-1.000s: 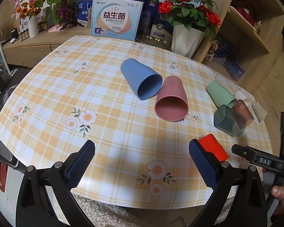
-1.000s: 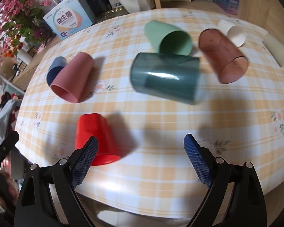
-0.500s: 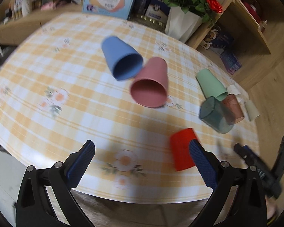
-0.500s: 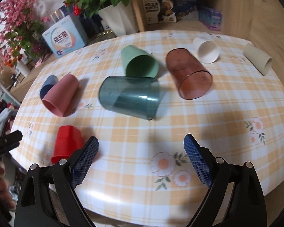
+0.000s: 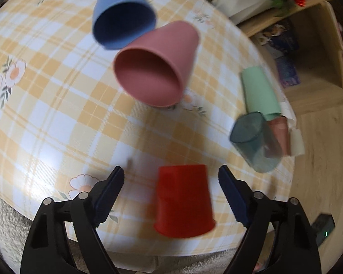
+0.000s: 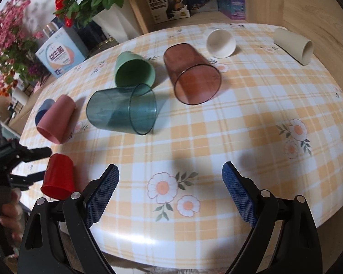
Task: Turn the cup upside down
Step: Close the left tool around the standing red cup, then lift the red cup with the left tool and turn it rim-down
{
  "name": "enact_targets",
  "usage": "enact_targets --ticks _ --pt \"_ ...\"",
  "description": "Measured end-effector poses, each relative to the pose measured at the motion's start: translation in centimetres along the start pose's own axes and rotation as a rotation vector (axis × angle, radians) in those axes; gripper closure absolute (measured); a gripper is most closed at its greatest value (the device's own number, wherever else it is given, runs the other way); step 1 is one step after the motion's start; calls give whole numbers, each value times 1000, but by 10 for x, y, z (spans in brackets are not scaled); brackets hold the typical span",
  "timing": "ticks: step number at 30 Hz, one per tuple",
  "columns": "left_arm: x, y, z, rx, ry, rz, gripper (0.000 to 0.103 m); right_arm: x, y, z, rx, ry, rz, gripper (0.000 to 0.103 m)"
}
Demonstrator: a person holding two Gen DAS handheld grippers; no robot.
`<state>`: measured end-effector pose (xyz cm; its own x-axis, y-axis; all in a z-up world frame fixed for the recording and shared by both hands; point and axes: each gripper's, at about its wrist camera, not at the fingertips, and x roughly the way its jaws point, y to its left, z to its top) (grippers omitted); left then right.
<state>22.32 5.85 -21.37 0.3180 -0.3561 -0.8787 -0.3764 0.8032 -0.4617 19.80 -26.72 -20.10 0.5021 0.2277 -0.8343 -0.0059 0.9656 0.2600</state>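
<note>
A red cup stands upside down near the table's front edge; it also shows in the right wrist view. My left gripper is open, its fingers on either side of the red cup without touching it. It shows at the left of the right wrist view. My right gripper is open and empty above the front of the checked tablecloth. A pink cup, a blue cup, a teal clear cup, a green cup and a brown clear cup lie on their sides.
A white cup and a beige cup lie at the far right. A flower vase, boxes and a wooden shelf stand behind the table. The floor lies beyond the right edge.
My left gripper has swung right and down over the red cup, which now sits between its fingers. My right gripper has pulled back and up from the cups.
</note>
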Motion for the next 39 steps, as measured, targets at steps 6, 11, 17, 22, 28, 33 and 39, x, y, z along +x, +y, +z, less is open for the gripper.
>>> enact_targets --ticks 6,11,17,22,28,33,39 --pt "12 -9 1 22 35 -5 24 2 -7 0 23 8 3 14" --pt "17 -17 4 36 51 -48 32 3 -3 0 12 11 7 14" --pt "25 -17 3 24 80 -55 39 2 -2 0 11 10 8 14" --pt "26 -14 4 29 79 -63 51 4 -3 -1 17 25 10 14" --pt "20 -9 -2 94 60 -72 55 2 -2 -2 22 29 18 14" --pt "0 -3 -8 177 1 -86 55 -1 -4 -1 30 26 14 14" --pt "-33 14 -21 290 -71 -69 55 1 -4 -2 44 35 19 14"
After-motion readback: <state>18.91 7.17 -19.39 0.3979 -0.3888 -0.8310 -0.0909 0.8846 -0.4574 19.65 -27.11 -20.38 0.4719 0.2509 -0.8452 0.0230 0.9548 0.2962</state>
